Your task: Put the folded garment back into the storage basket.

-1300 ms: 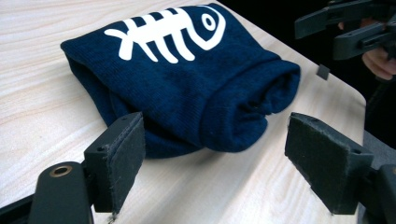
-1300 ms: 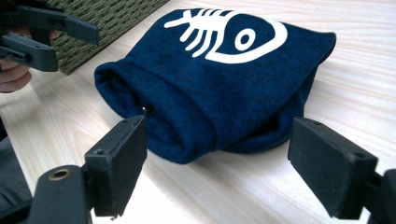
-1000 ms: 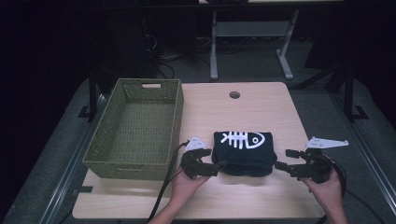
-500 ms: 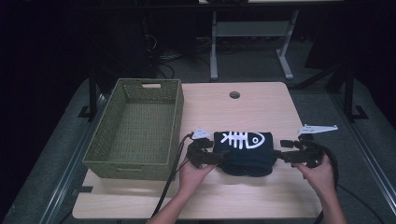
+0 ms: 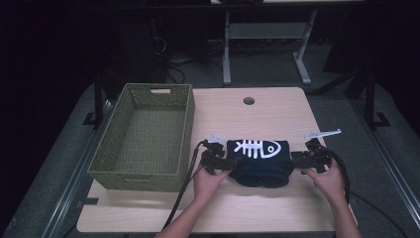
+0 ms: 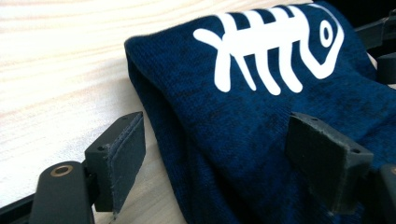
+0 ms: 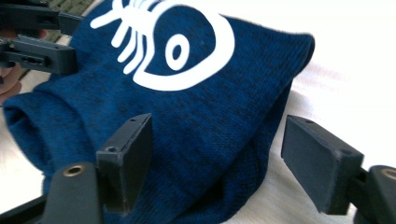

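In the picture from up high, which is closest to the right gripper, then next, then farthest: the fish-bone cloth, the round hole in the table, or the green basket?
From the right gripper:
1. Fish-bone cloth: right beside it, toward the middle of the table, at its fingers.
2. Round hole: farther back on the table top, near the far edge.
3. Green basket: farthest, on the table's left side, beyond the left gripper.

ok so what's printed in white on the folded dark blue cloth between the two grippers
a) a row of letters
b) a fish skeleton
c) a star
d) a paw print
b: the folded dark blue cloth carries a white fish skeleton print, with ribs and a round eye clear in the left gripper view, while the left gripper and right gripper flank it.
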Tool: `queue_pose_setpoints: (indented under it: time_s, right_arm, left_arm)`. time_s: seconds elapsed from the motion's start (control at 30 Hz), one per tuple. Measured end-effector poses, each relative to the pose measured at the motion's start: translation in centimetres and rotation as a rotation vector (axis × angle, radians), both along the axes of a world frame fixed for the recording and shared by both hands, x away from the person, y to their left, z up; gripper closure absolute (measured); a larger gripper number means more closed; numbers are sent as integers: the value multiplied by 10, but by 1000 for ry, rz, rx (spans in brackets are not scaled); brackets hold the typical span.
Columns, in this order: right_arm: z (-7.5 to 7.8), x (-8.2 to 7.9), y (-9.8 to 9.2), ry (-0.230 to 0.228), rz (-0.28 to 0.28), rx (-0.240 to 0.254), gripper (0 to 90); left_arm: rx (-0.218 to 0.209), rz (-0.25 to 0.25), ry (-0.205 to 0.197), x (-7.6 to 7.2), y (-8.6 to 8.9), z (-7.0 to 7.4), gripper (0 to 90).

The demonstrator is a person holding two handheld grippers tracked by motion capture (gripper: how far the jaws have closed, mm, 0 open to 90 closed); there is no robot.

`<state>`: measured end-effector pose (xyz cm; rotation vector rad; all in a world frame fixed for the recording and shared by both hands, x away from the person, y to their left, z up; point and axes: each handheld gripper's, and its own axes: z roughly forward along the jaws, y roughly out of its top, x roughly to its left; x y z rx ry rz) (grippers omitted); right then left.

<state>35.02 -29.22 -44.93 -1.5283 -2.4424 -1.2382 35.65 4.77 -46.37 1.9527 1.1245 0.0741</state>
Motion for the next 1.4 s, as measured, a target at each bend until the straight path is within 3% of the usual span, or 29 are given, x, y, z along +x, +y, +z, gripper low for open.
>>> queue_pose_setpoints:
  time_s: [0.2,0.47,0.67,0.83,1.0,1.4]
  right_arm:
    - [-12,4,1,36,-18,13,318]
    - [-16,3,9,57,-28,-16,421]
    - [-19,-1,12,55,-43,5,546]
    - [-16,-4,13,71,-29,25,679]
    - [-10,-9,12,77,-12,45,697]
    - [11,-19,12,46,-21,82,710]
  left_arm:
    - [-2,0,37,4,-1,-7,206]
    - [-20,-28,42,3,-4,-9,330]
    - [-70,-46,72,5,-5,-11,464]
    - [-121,-46,109,8,-2,-12,643]
    - [-138,-57,108,6,0,-7,676]
    - [-176,-83,90,1,6,10,694]
